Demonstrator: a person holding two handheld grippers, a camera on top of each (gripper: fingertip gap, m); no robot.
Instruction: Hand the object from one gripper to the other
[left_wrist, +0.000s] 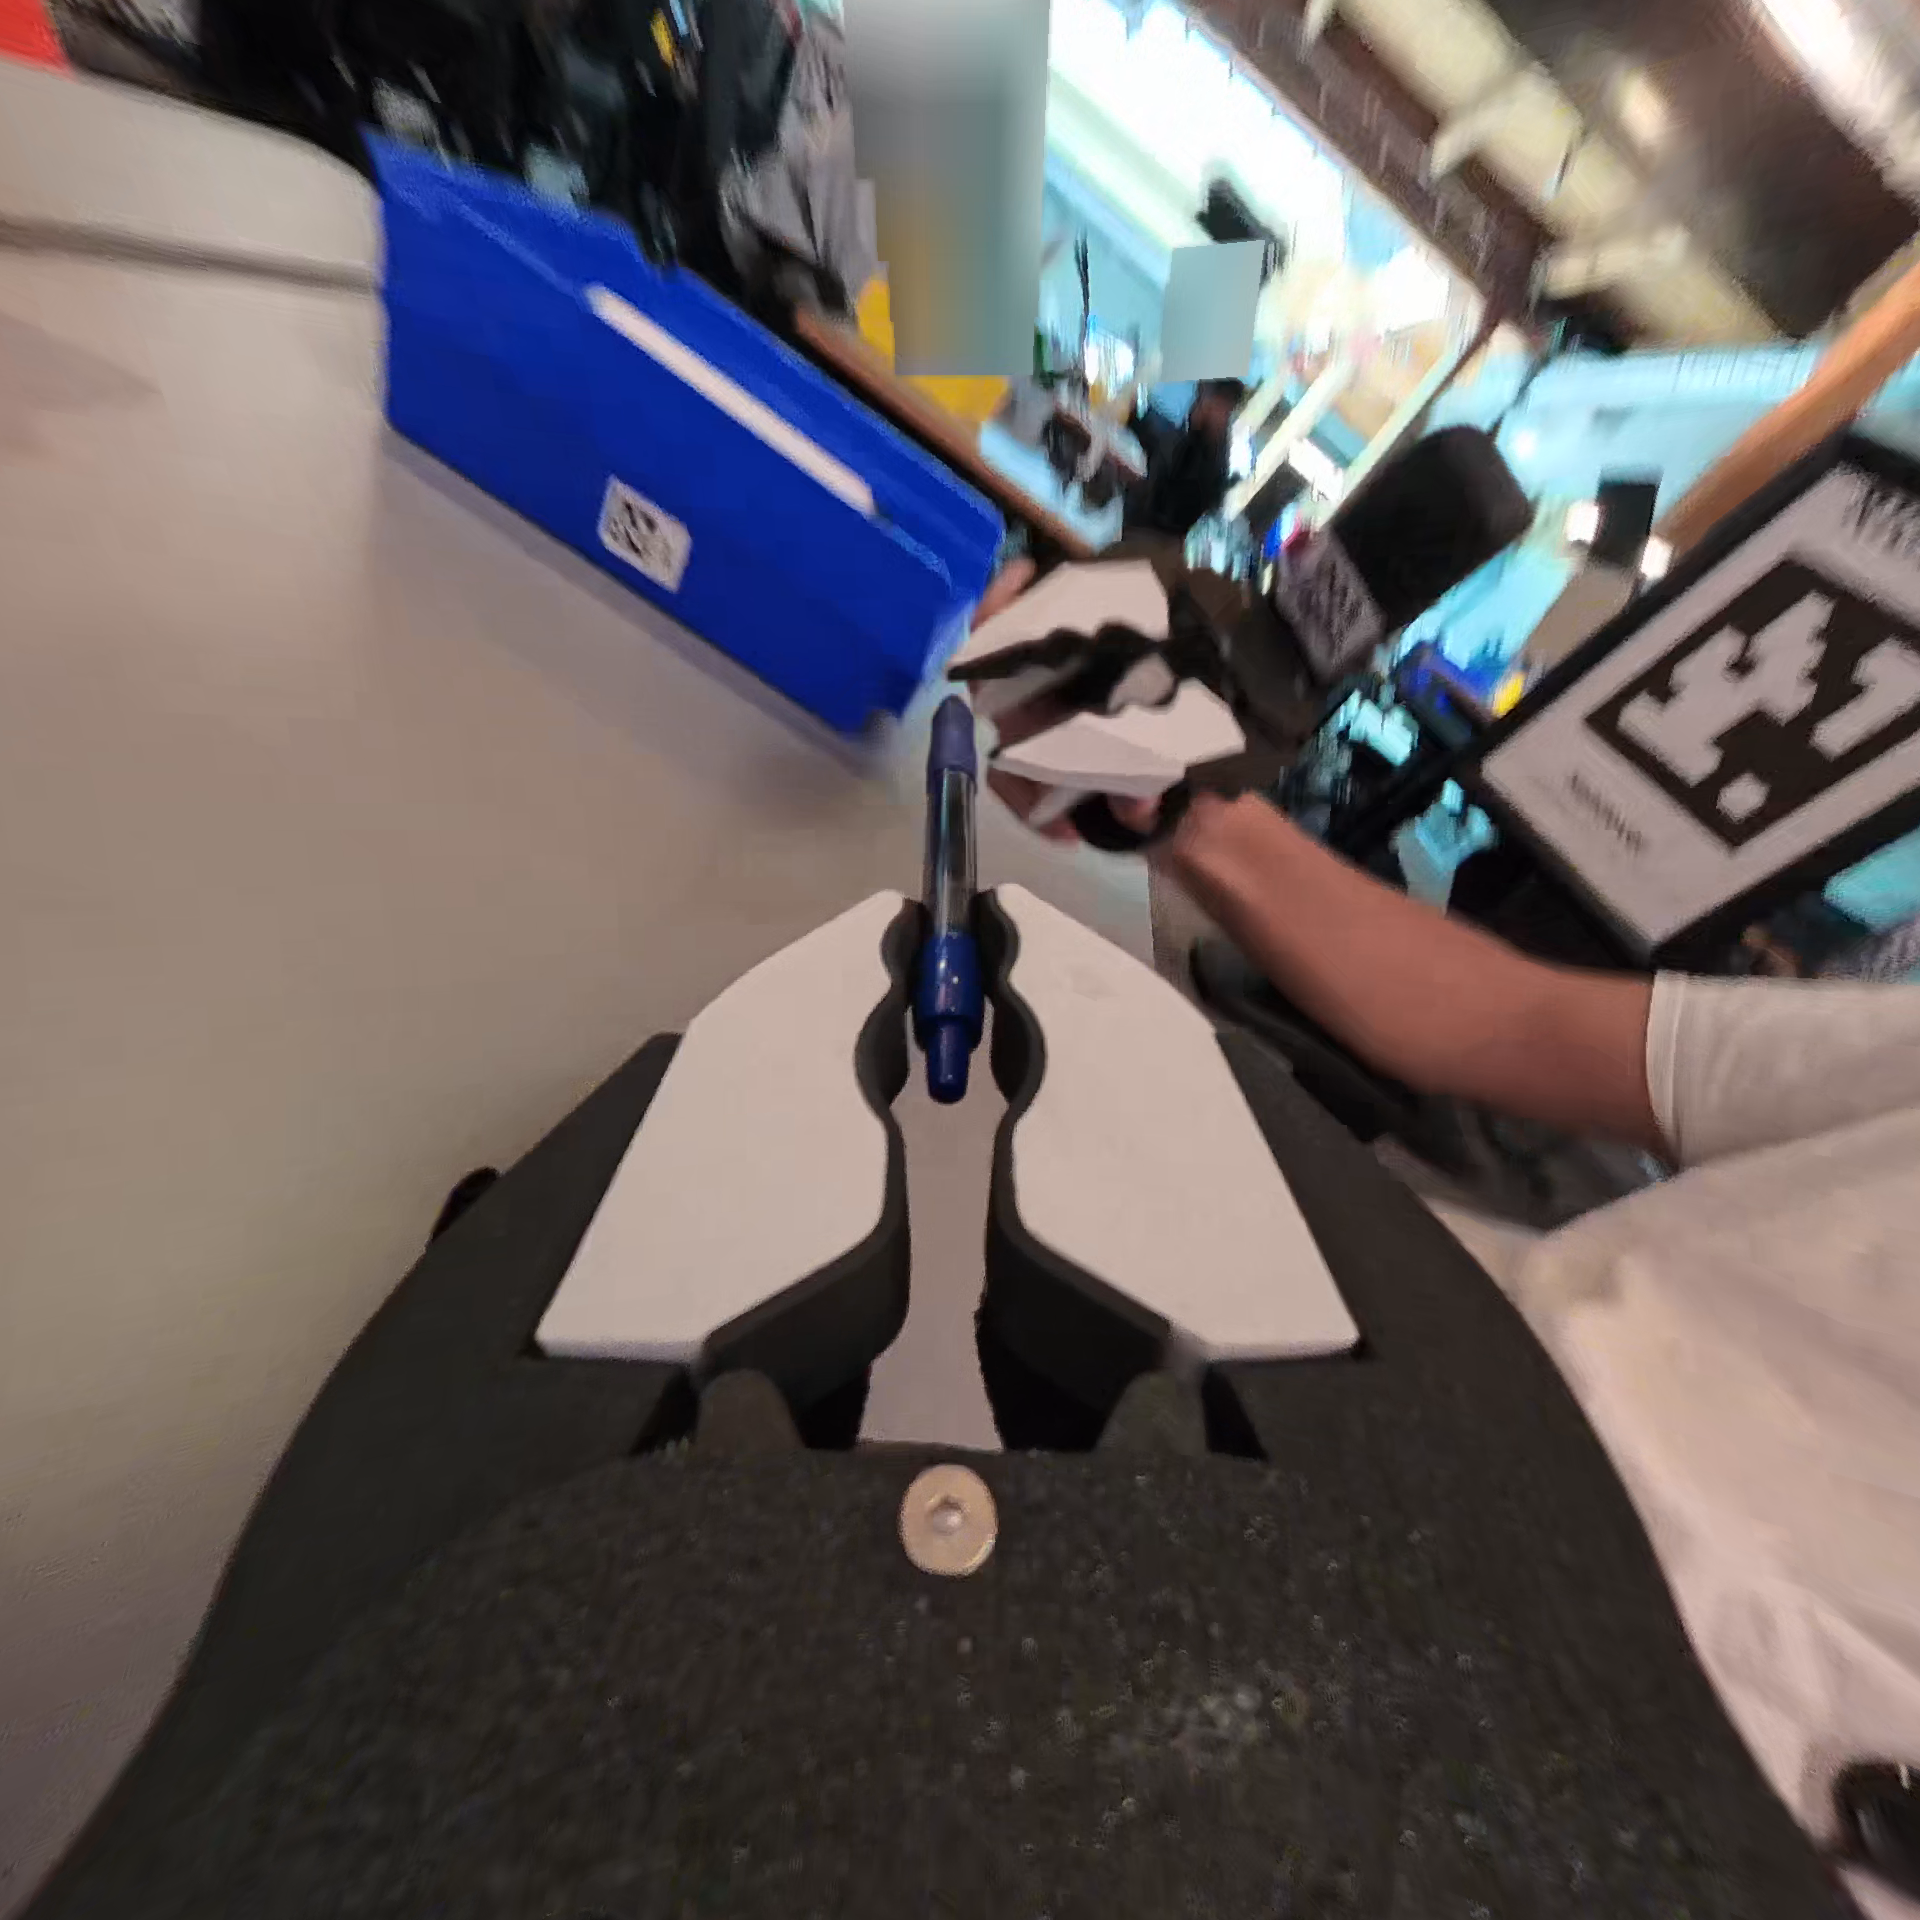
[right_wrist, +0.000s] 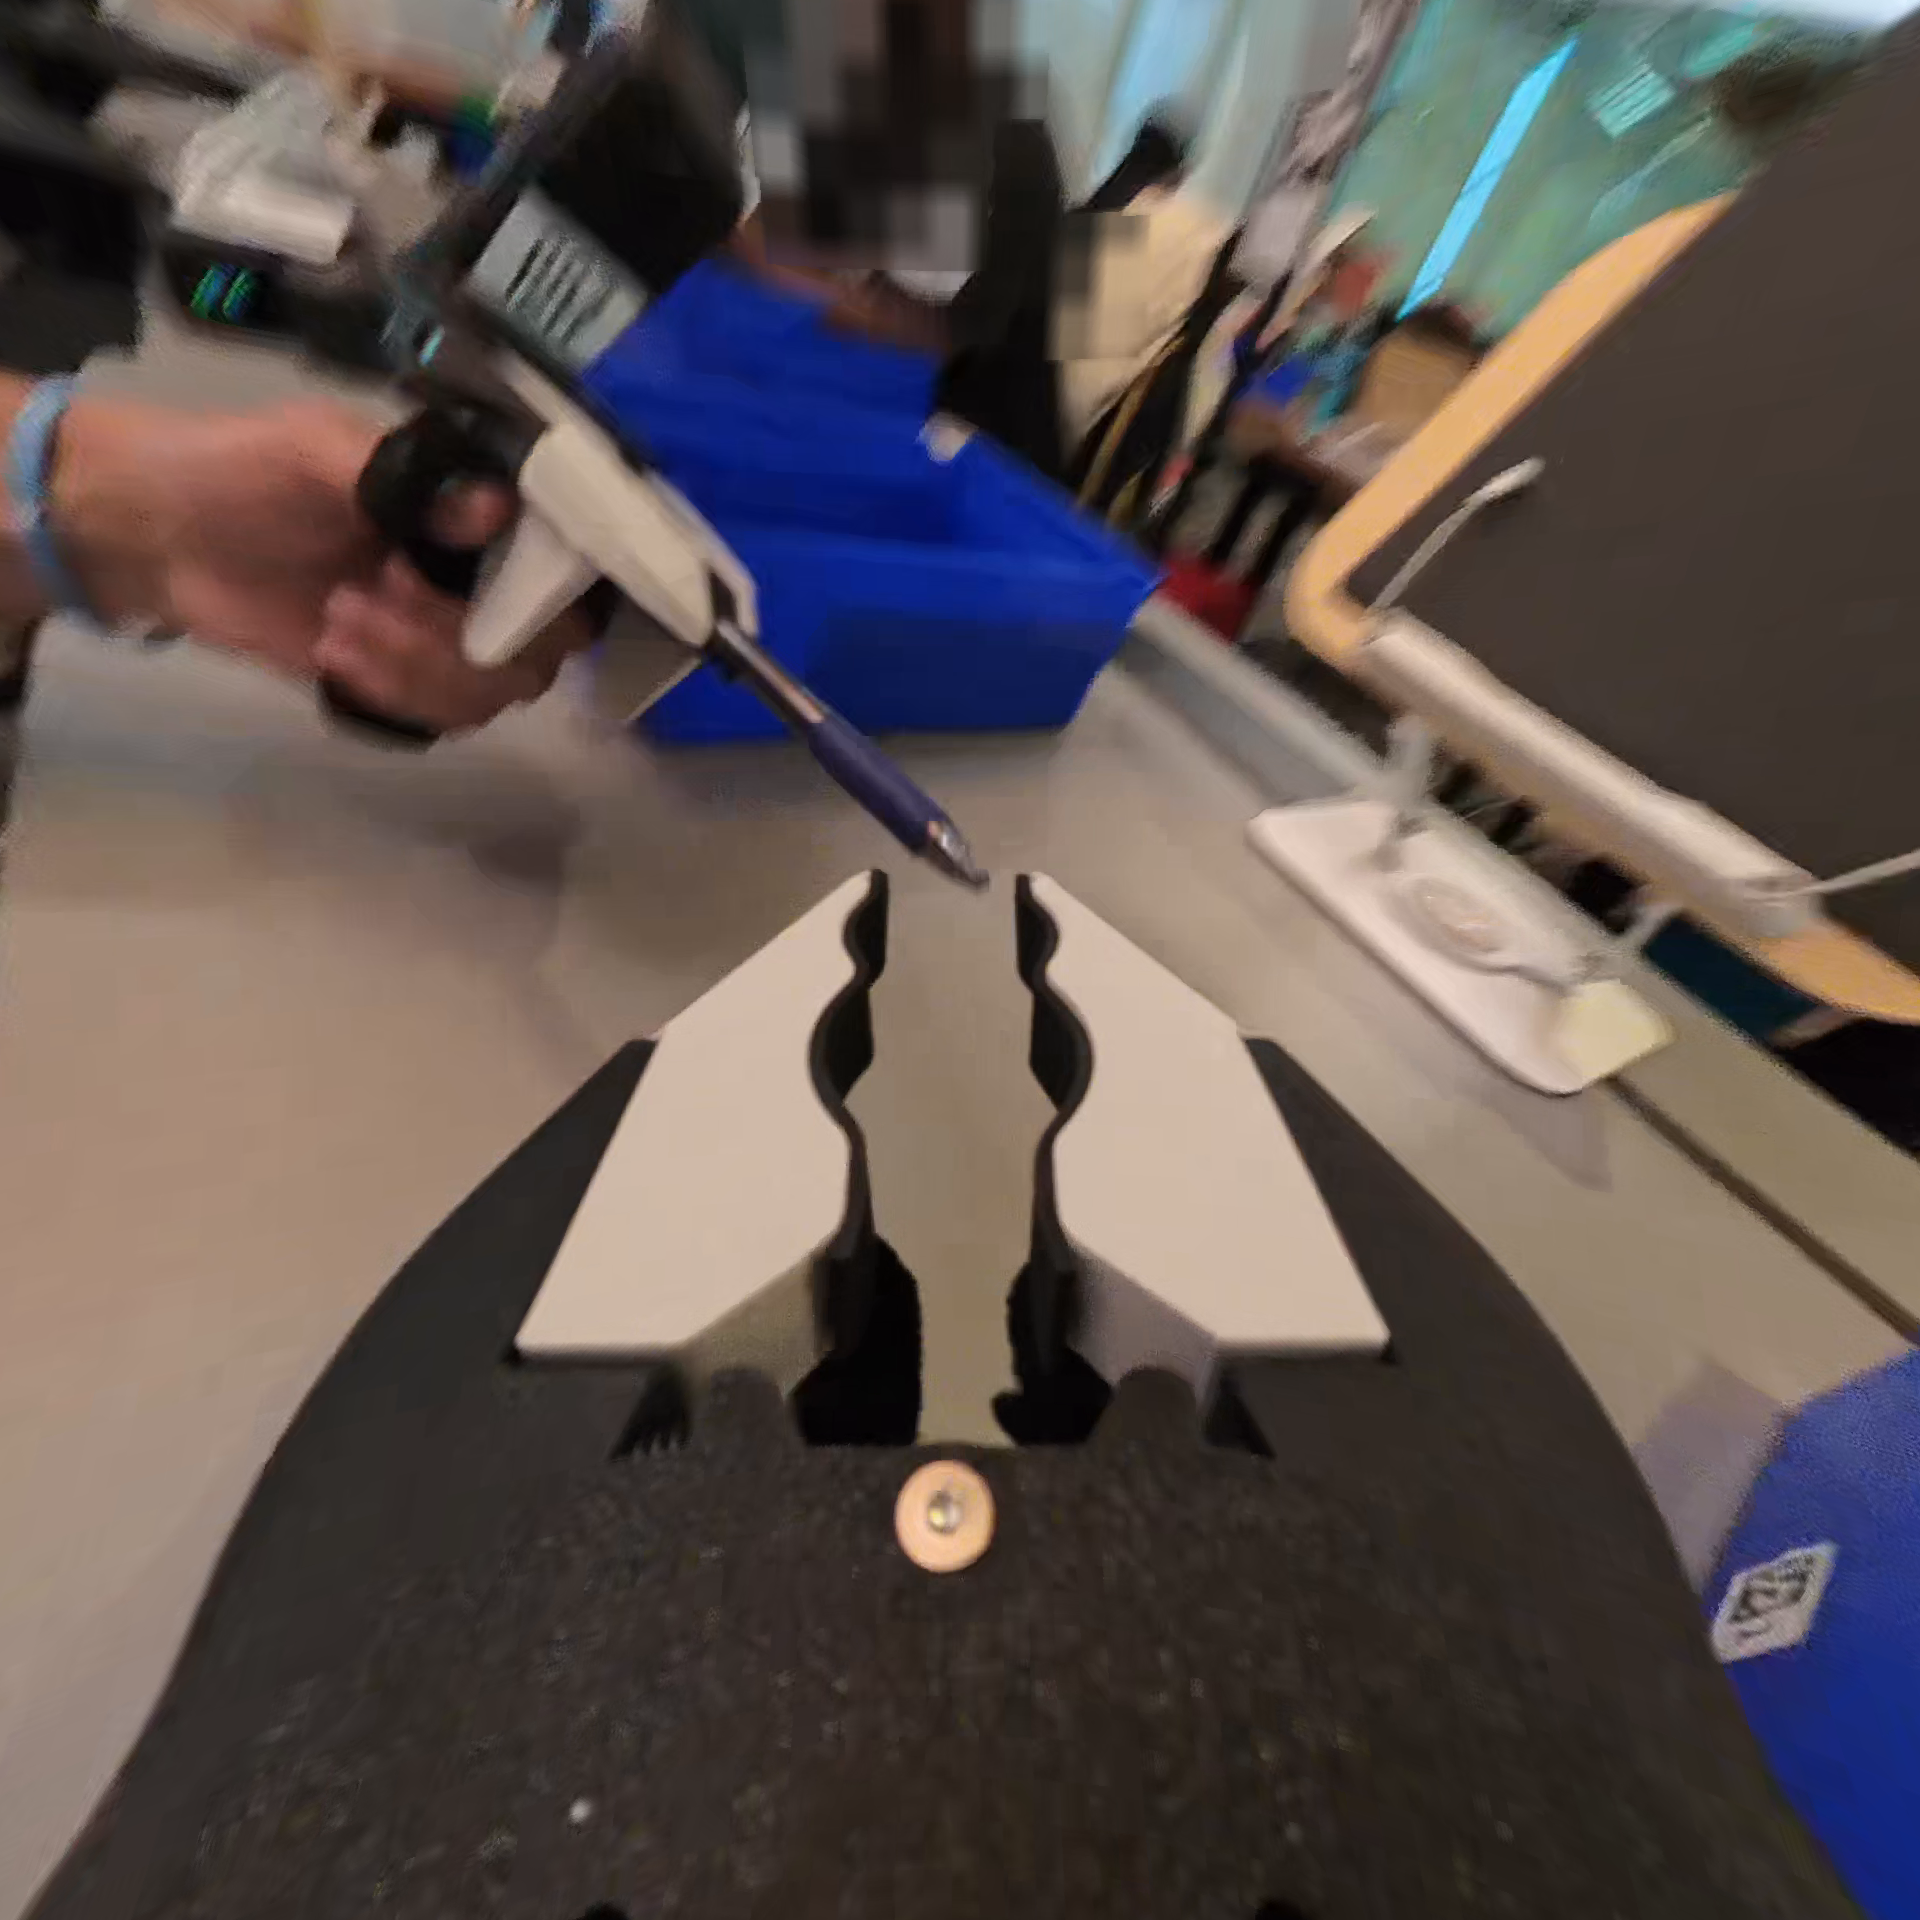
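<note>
The blue-and-clear plastic ballpoint pen (left_wrist: 949, 914) sits clamped in the left claw (left_wrist: 948, 914), its tip just before the parted right claw (right_wrist: 951, 883). Behind both, on the pale grey tabletop (right_wrist: 312, 987), stands the blue plastic storage bin (right_wrist: 914, 582).

Two grippers are showing here: the left gripper (left_wrist: 948, 904) and the right gripper (right_wrist: 951, 883), each carrying two white fingers, so four fingers in all. One pen (left_wrist: 948, 894) is sitting between them, blue with a clear barrel. Two hands are showing, one hand (right_wrist: 260, 561) on each tool, the other (left_wrist: 1049, 800) seen farther off. On the one grey table (left_wrist: 260, 831) I am counting one large blue bin (right_wrist: 883, 582), and one blue rim (right_wrist: 1829, 1579) is peeking in at the right wrist view's lower corner. One white stand (right_wrist: 1455, 956) is resting by the partition.
</note>
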